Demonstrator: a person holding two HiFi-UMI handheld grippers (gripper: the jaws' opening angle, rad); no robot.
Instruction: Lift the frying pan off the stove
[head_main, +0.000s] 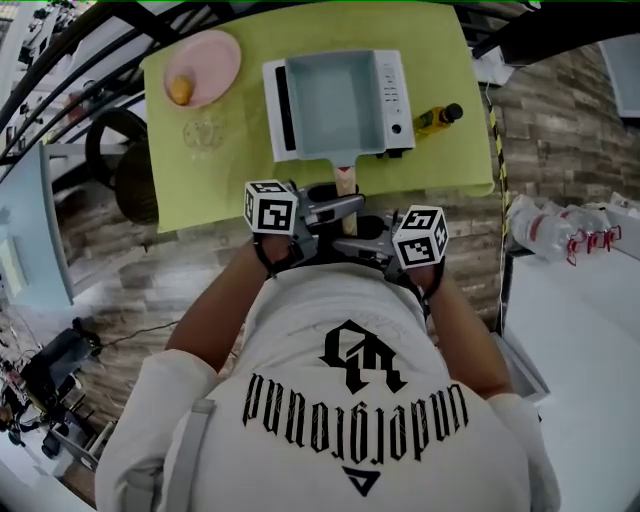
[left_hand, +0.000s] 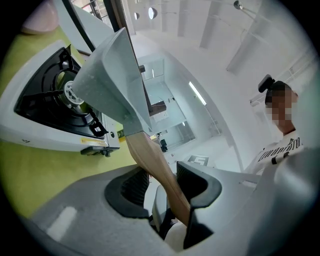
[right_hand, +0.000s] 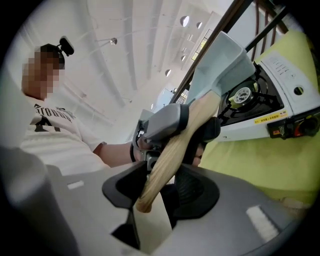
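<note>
Frying pan (head_main: 333, 100): square, pale grey-blue, deep-walled, empty as far as can be seen. Positioned over the stove (head_main: 397, 92), toward the far edge of the yellow-green worktop (head_main: 450, 50). In both gripper views tipped up and clear of the burner (left_hand: 70, 93), underside showing, apart from the pan supports. Lift judged already achieved or nearly so.

Probably thin metal: stiff and fairly light, yet front-heavy. All the weight out beyond the single wooden handle (head_main: 345, 182), hence a likely pull to droop or roll about it. Smooth, tapered wood, possibly slippery under a pinch. Best taken by the handle alone, as here, with two grips spaced along it: one to carry, one to check twisting.

Left gripper (left_hand: 165, 184) clamped across the handle partway up, nearer the pan, jaws moderately apart with the wood between the pads and hard against one of them. Right gripper (right_hand: 160, 189) closed on the handle's butt end, jaws likewise only as wide as the wood. Both held close to the person's body at the near edge of the worktop, meeting from opposite sides, forearms bent inward, marker cubes side by side.

Farther out: pink plate (head_main: 205, 65) with a small orange item at the far left corner, clear glass (head_main: 203, 133) just in front of it, bottle of yellow liquid (head_main: 437, 118) beside the stove's right side.
</note>
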